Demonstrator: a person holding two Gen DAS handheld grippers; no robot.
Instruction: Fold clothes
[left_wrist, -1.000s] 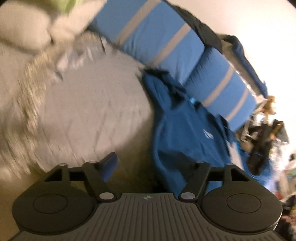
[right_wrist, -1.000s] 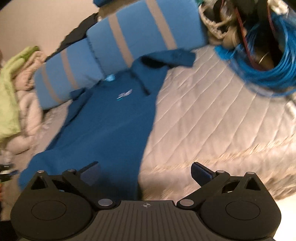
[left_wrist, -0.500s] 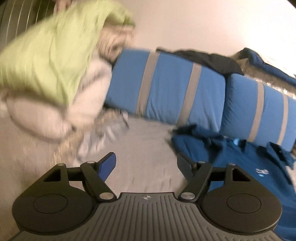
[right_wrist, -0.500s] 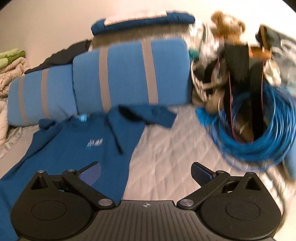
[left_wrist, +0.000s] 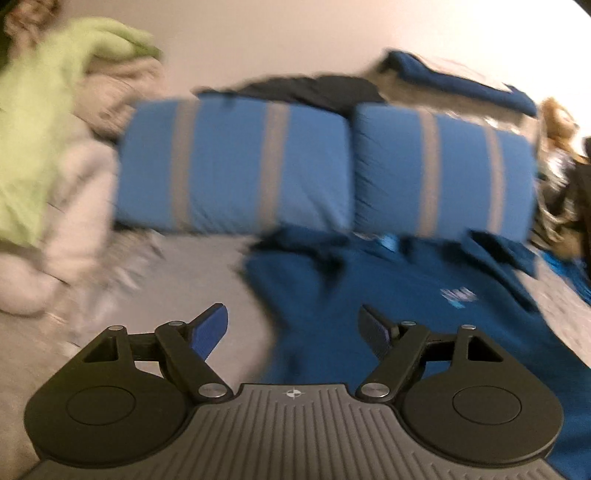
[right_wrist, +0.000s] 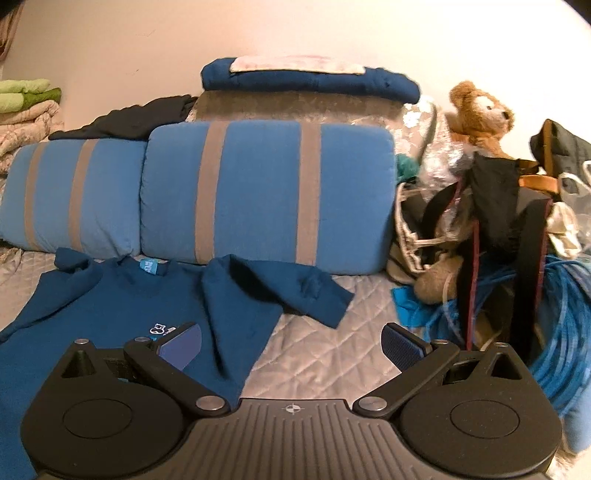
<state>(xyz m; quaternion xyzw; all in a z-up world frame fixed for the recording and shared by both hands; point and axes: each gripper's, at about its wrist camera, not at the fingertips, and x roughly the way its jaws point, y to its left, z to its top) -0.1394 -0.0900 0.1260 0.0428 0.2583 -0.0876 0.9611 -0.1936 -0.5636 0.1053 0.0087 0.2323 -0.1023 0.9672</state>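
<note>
A dark blue short-sleeved T-shirt with a small white chest print lies spread front-up on a grey quilted bedspread, its collar toward two light blue cushions with grey stripes that stand along the wall.

The right gripper hovers over the bed with its jaws wide apart and nothing between them. Its left blue pad sits over the shirt's chest beside the print, while the right pad is over bare quilt. Ahead of the jaws, one sleeve lies rumpled and turned out onto the bedspread, just in front of the nearer cushion. To the right of the jaws lie a coil of bright blue cable and dark straps, with a brown teddy bear above them.

The left gripper also has its jaws apart and empty. This view is blurred. The shirt lies ahead and to the right of the jaws, its edge running between them. To the left of the jaws sits a heap of pale and light green bedding.
</note>
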